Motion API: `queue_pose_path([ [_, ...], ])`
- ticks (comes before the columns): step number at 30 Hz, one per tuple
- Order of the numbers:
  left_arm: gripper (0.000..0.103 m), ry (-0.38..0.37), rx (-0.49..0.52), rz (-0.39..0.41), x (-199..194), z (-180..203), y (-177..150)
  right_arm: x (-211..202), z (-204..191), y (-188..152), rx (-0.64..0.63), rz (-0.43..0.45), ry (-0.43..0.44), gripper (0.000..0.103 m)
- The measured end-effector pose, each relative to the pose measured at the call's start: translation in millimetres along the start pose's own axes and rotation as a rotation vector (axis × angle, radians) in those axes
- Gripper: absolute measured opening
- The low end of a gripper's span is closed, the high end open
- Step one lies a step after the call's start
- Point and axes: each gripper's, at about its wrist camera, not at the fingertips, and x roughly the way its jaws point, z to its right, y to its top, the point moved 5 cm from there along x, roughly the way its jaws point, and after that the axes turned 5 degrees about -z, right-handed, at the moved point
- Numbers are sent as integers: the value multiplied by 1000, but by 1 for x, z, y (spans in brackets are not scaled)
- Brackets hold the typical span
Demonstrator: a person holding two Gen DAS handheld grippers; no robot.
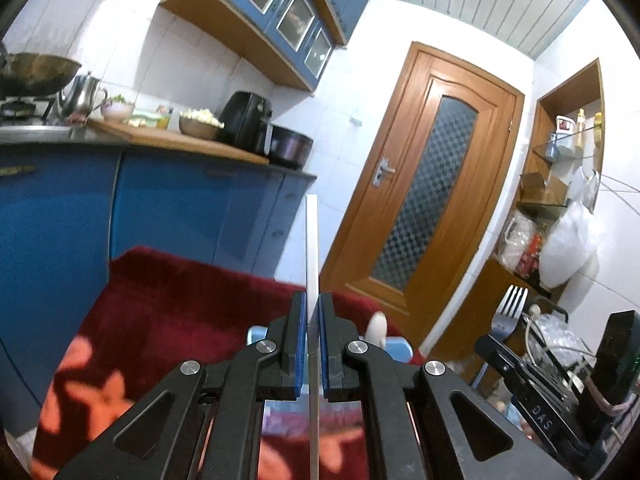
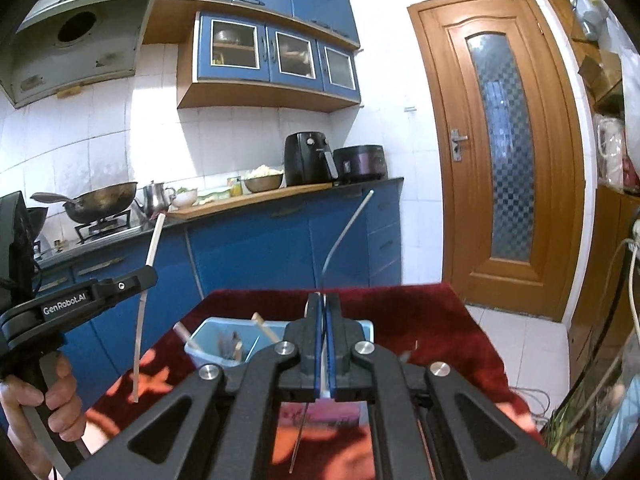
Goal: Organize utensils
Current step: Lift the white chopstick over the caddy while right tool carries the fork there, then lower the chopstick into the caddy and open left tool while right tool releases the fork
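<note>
My left gripper (image 1: 313, 300) is shut on a knife (image 1: 312, 240) seen edge-on, its white handle pointing up and its blade below the pads. It also shows in the right wrist view (image 2: 146, 274), held above the table's left side. My right gripper (image 2: 323, 300) is shut on a metal fork (image 2: 344, 232), seen edge-on; its tines (image 1: 510, 304) show in the left wrist view. A light blue utensil holder (image 2: 208, 330) with several utensils stands on the red cloth table (image 2: 420, 320), just below and ahead of both grippers.
A blue kitchen counter (image 2: 280, 240) with a wok (image 2: 102, 200), kettle, bowls, air fryer (image 2: 310, 158) and cooker stands behind the table. A wooden door (image 2: 500, 140) is at the right. Shelves and cables crowd the far right.
</note>
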Motion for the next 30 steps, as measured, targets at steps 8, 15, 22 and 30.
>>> queue_pose_path([
  [8, 6, 65, 69, 130, 28, 8, 28, 22, 7, 30, -25, 74, -55, 3],
  [15, 6, 114, 89, 169, 57, 2, 21, 50, 7, 31, -45, 85, -77, 3],
  [22, 6, 134, 107, 138, 80, -6, 1, 74, 7, 14, -88, 38, -97, 4],
  [30, 18, 121, 98, 86, 86, -8, -6, 83, 11, 3, -41, -37, -24, 9],
])
